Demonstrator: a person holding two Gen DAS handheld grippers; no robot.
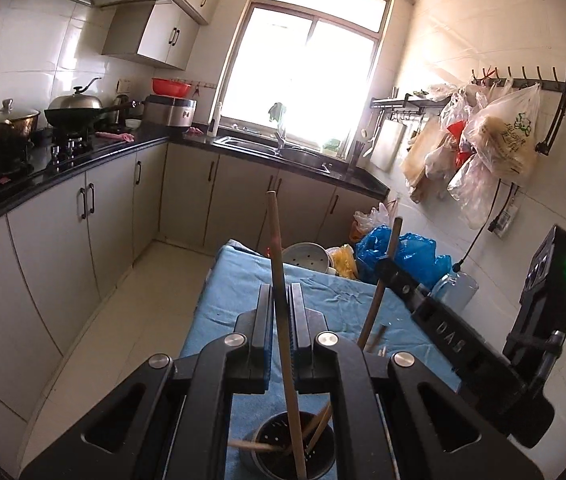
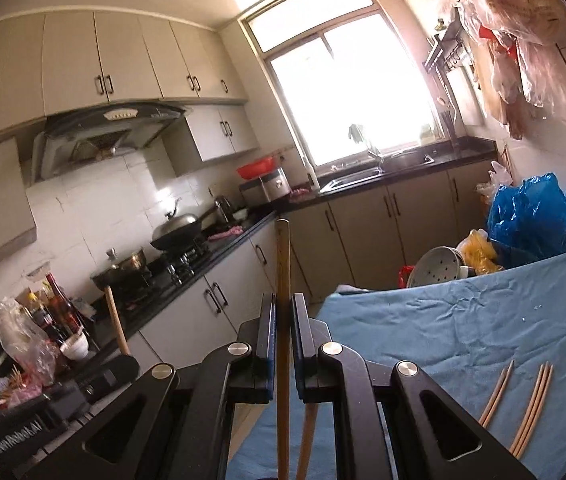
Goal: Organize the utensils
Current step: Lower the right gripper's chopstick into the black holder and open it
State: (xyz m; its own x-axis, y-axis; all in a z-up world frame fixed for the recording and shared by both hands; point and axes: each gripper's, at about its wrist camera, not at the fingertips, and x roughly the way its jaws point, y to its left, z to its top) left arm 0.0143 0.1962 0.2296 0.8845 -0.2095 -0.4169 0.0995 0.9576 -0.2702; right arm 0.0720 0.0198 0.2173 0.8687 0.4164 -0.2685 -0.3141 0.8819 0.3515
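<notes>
Left gripper clamped on one upright chopstick, lower end inside a dark perforated utensil holder standing on a blue cloth. Right gripper clamped on a second chopstick, also upright. More chopsticks lying loose on the cloth nearby.

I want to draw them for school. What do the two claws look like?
Both claws are black, with chunky angled arms joined by round silver bolts. The left claw and right claw each end in two flat upright fingers lined with blue pads. Seen from the left, the right one has raised letters moulded on its side.
</notes>
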